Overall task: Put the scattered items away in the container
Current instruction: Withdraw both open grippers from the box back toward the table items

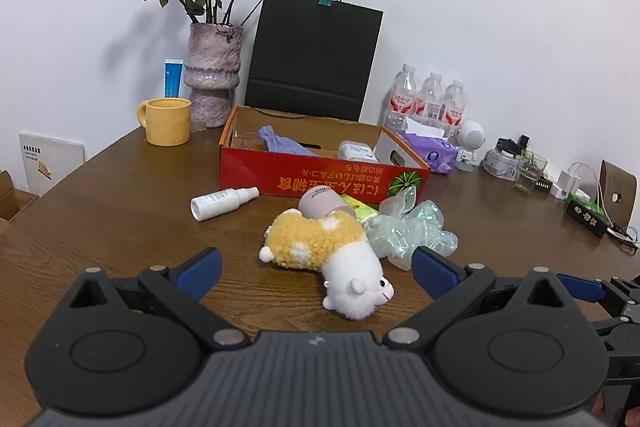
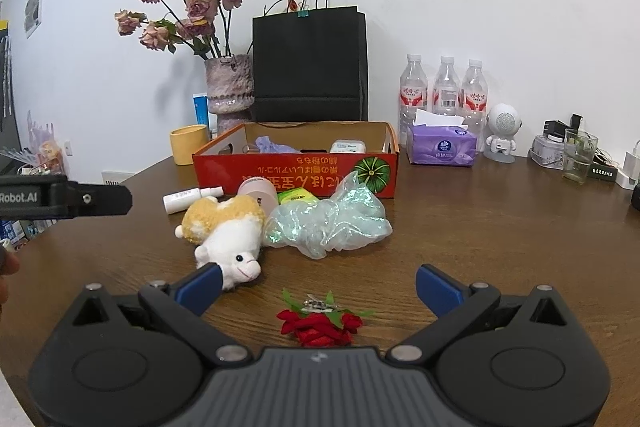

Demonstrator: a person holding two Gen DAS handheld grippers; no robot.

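A red cardboard box (image 1: 320, 179) (image 2: 296, 173) stands open on the wooden table, holding a purple cloth (image 1: 280, 141) and a white pack (image 1: 356, 151). In front of it lie a white spray bottle (image 1: 222, 203) (image 2: 188, 198), a pink jar (image 1: 320, 205) (image 2: 258, 191), a green item (image 1: 362, 211), a crumpled plastic bag (image 1: 412, 231) (image 2: 328, 223) and a yellow-white plush sheep (image 1: 328, 255) (image 2: 228, 235). A red rose clip (image 2: 318, 325) lies between my right gripper's (image 2: 318, 289) open fingers. My left gripper (image 1: 316, 273) is open around the plush's head, above the table.
A yellow mug (image 1: 166, 121), a vase of dried roses (image 1: 212, 75), a black paper bag (image 1: 312, 55), three water bottles (image 1: 428, 99), a purple tissue pack (image 1: 432, 151), a small robot figure (image 1: 468, 143) and chargers and cables (image 1: 576, 195) stand behind and right of the box.
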